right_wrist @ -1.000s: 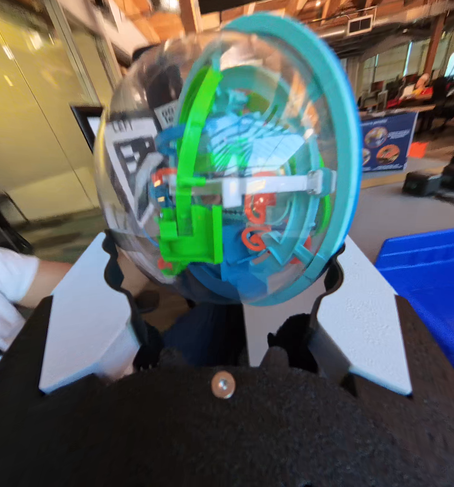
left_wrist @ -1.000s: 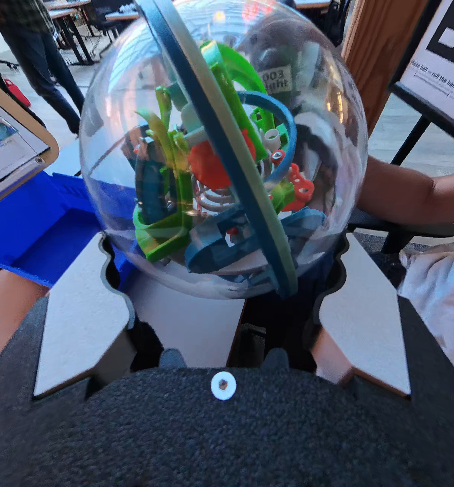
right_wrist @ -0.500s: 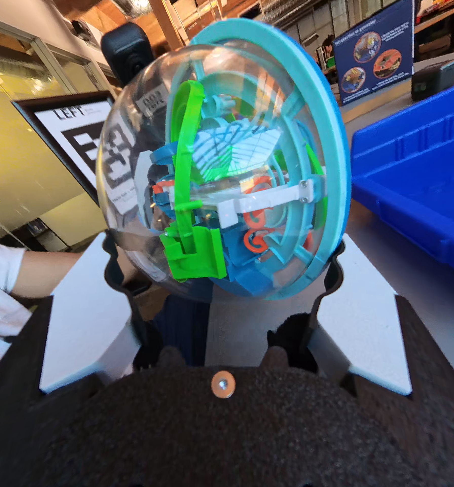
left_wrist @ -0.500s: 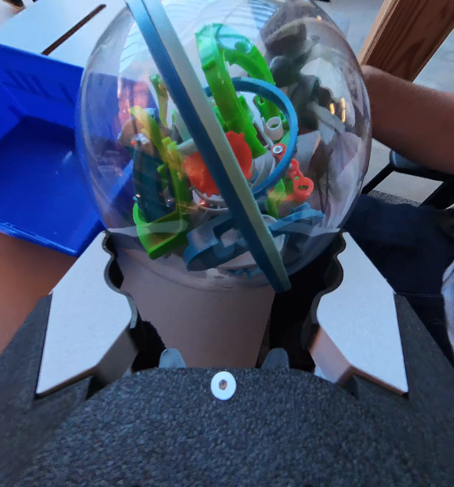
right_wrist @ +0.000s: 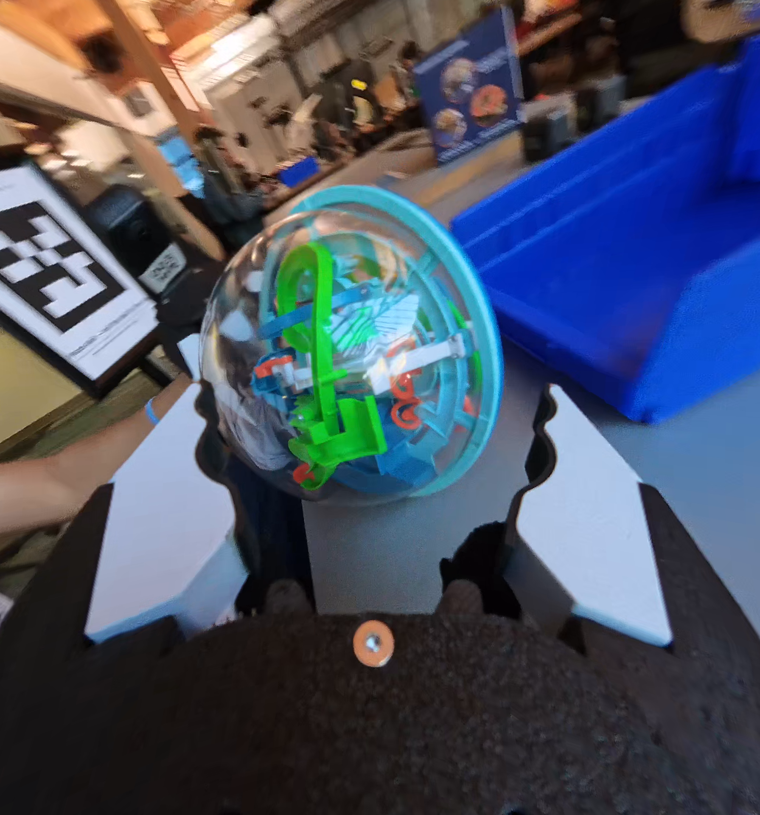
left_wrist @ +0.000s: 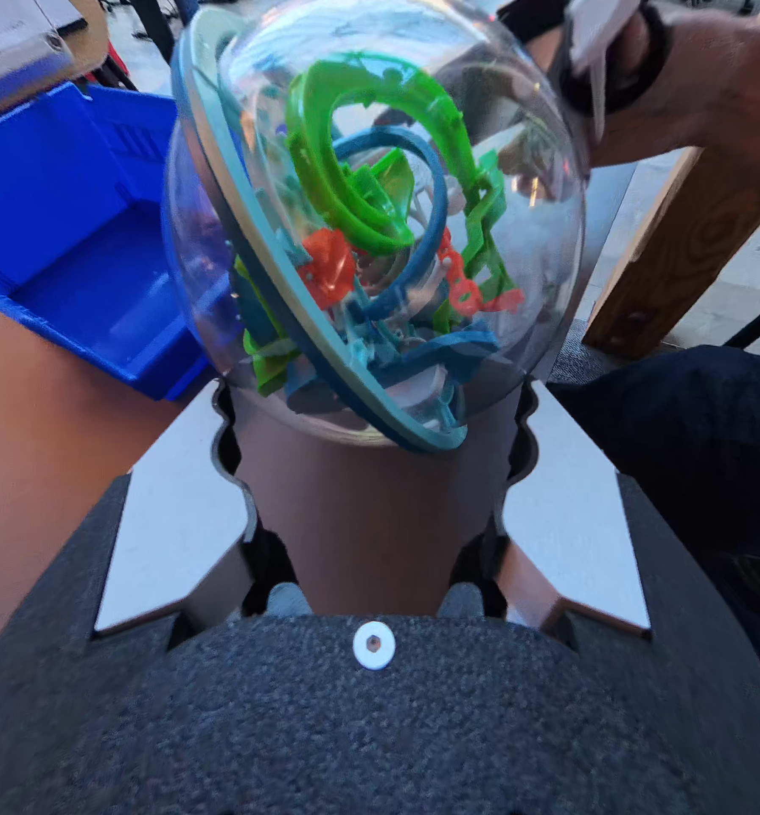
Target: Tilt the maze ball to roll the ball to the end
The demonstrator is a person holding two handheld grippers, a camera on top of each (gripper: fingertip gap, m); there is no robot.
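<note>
The clear maze ball (left_wrist: pixel 373 229), with green, blue and orange tracks and a tilted teal rim, sits gripped between the left gripper (left_wrist: pixel 371 397) fingers; the right gripper (right_wrist: pixel 371 399), fingers spread, has apparently pulled back from it. Blue bin (left_wrist: pixel 74 238) left of them on the brown table (left_wrist: pixel 38 441)

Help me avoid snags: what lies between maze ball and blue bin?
Nothing: the right wrist view shows only bare grey table between maze ball and blue bin.
</note>
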